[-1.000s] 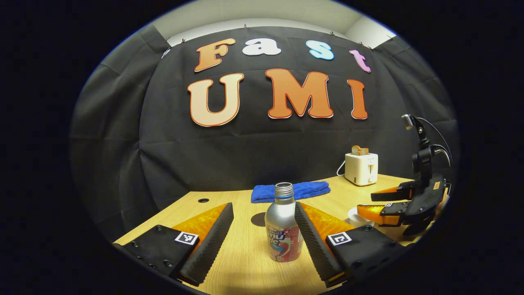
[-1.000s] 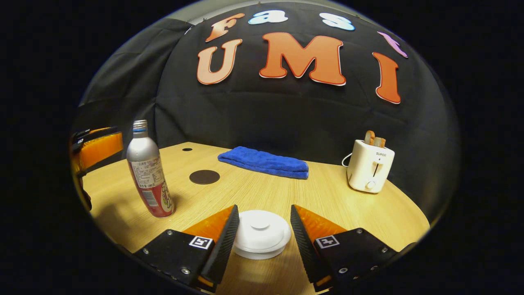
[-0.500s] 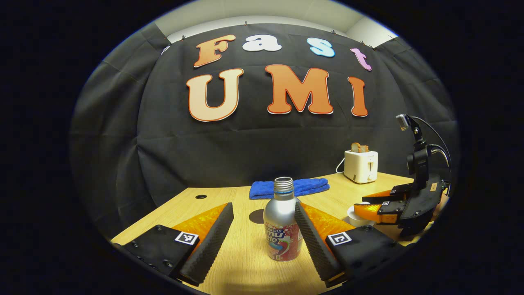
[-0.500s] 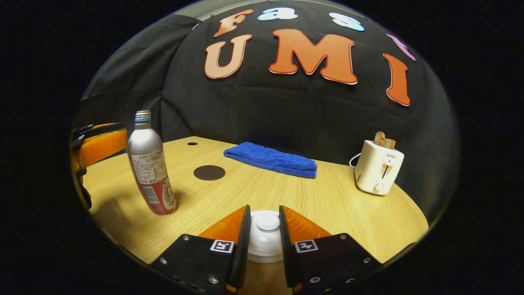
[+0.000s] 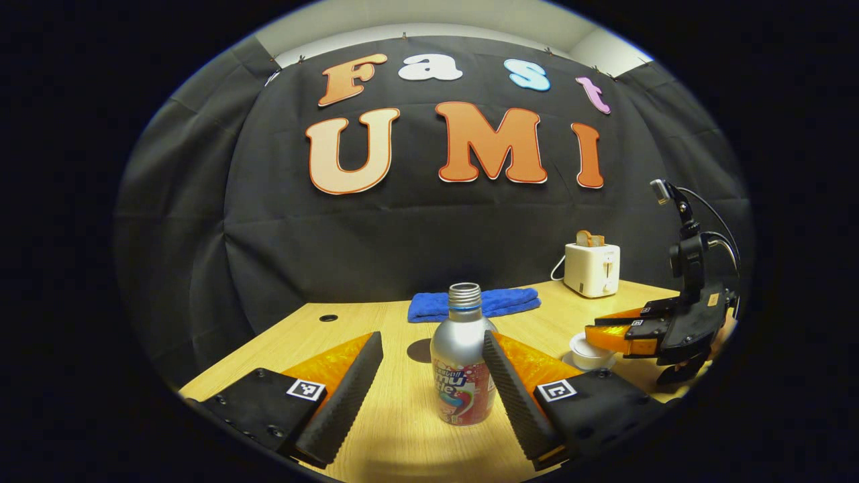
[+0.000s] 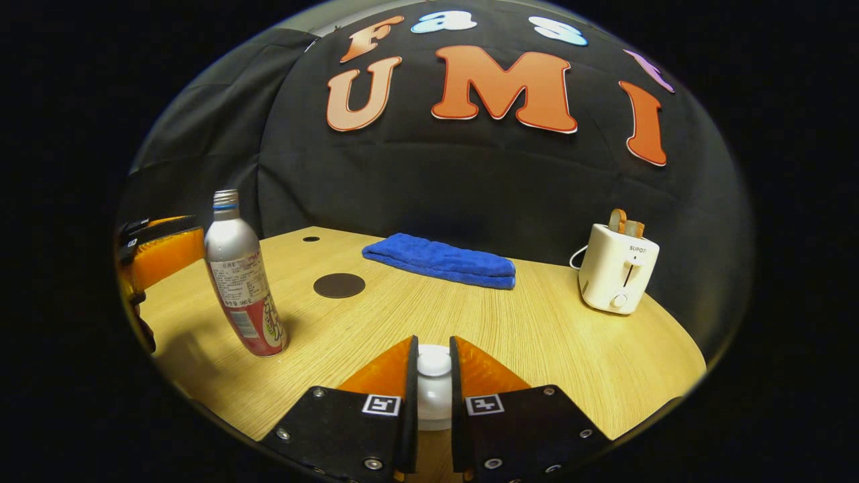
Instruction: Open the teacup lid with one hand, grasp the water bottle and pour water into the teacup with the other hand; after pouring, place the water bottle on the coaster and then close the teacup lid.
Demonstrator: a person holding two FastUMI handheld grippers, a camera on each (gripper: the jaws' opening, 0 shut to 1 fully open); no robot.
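Two grippers divide the work: the right gripper (image 6: 429, 402) has its jaws clamped on the teacup lid's knob (image 6: 434, 363), apparently to lift it, while the left gripper (image 5: 429, 376) holds its jaws wide around the upright water bottle (image 5: 462, 365) on the table (image 6: 550, 335), short of the coaster (image 6: 339, 285).

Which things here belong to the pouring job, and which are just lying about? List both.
Belong to the job:
- water bottle, uncapped, upright between the open left gripper
- teacup lid, its knob clamped by the right gripper
- teacup
- coaster, bare

Just lying about:
- blue towel
- toaster with bread in it
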